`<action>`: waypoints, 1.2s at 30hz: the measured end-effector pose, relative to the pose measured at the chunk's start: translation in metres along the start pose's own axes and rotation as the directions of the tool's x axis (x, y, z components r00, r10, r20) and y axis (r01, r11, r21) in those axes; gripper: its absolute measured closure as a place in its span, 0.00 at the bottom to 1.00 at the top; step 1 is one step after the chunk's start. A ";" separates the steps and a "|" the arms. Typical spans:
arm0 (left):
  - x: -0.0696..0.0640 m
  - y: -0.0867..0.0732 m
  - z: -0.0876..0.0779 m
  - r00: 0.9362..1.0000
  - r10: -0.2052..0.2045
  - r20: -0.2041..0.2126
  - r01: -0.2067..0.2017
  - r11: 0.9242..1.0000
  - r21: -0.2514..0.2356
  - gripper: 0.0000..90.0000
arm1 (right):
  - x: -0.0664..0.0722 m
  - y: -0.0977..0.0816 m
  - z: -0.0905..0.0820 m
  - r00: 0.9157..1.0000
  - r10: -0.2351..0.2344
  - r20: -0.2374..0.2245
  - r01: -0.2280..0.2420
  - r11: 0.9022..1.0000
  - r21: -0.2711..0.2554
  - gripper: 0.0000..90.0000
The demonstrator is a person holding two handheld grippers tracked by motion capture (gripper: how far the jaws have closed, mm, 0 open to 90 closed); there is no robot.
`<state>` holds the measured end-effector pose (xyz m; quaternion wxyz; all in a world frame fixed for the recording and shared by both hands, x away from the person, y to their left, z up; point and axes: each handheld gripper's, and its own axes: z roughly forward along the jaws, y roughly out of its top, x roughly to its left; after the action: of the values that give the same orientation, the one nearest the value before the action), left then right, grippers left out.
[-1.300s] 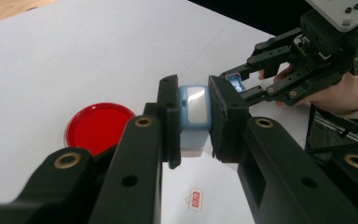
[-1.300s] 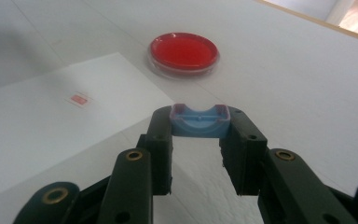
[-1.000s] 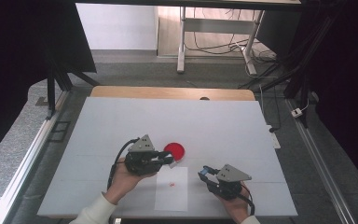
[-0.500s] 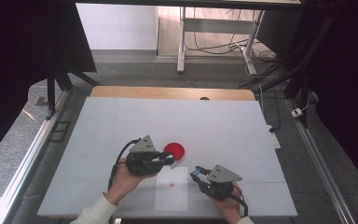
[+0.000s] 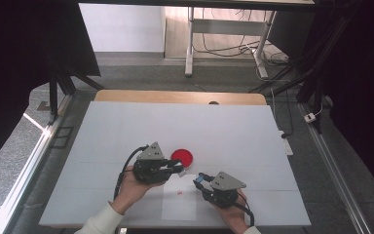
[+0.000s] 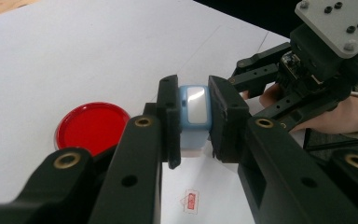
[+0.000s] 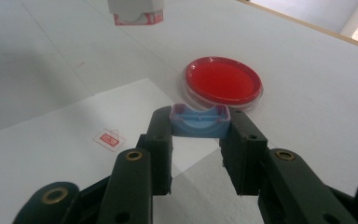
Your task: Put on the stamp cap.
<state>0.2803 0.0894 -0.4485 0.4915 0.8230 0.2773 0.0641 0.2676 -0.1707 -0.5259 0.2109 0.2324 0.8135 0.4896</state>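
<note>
Left gripper point(image 6: 194, 126): jaws clamped on a small light-blue block point(image 6: 194, 116), one pad on each flank, a pale glossy face turned toward the camera in the left gripper view. Block held just off the table, between the pads near their tips. In the high view, left gripper point(image 5: 179, 169) pointing right, gripped by the left hand point(image 5: 132, 187) at the near-left of the table.

Right gripper point(image 7: 199, 125): jaws clenched on a light-blue cap-like piece point(image 7: 199, 120) with a hollow top and raised rim, pinched at its two ends right at the fingertips. In the high view, right gripper point(image 5: 200, 179) pointing left and slightly far, held by the right hand point(image 5: 233, 209) at the near edge, its tip just right of the left gripper's tip, the two close but apart.

Outward from the jaws: red round dish point(image 5: 181, 157) with a clear rim flat on the table, just beyond the left gripper's tip on the far side; same dish point(image 7: 223, 81) past the blue piece in the right gripper view and point(image 6: 91, 128) left of the jaws in the left gripper view. Sheet of white paper point(image 5: 180, 202) on the table below and between both grippers, carrying a small red-printed tag point(image 7: 109, 139), also visible at point(image 6: 190, 202). White table point(image 5: 224, 131) underneath, wooden strip along its far edge.
</note>
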 end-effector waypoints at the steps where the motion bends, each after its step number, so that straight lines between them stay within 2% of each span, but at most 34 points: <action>1: 0.000 0.000 0.000 1.000 0.000 0.001 0.000 1.000 0.001 0.83 | 0.000 0.001 0.001 1.000 0.000 0.000 0.000 1.000 -0.001 0.72; 3: 0.000 0.000 0.001 1.000 -0.001 0.001 0.001 1.000 0.001 0.83 | 0.001 0.002 0.003 1.000 0.004 0.001 -0.004 1.000 -0.003 0.72; 4: 0.000 0.000 0.001 1.000 -0.001 0.001 0.001 1.000 0.001 0.83 | 0.002 0.002 0.006 1.000 0.017 0.012 -0.017 0.999 -0.031 0.72; 5: 0.000 0.000 0.001 1.000 -0.001 0.001 0.001 1.000 0.001 0.83 | 0.001 0.004 0.005 1.000 0.001 0.001 -0.001 1.000 0.002 0.72; 6: 0.000 0.000 0.001 1.000 0.000 0.001 0.000 1.000 0.001 0.83 | 0.001 0.005 0.006 1.000 -0.001 0.003 0.001 1.000 0.007 0.72; 36: -0.001 0.000 0.006 1.000 -0.008 0.010 0.008 1.000 -0.006 0.83 | 0.014 0.015 0.025 1.000 -0.011 0.013 0.011 1.000 -0.007 0.71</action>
<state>0.2813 0.0844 -0.4512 0.4957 0.8207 0.2781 0.0587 0.2737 -0.1390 -0.5253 0.2198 0.2304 0.8117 0.4896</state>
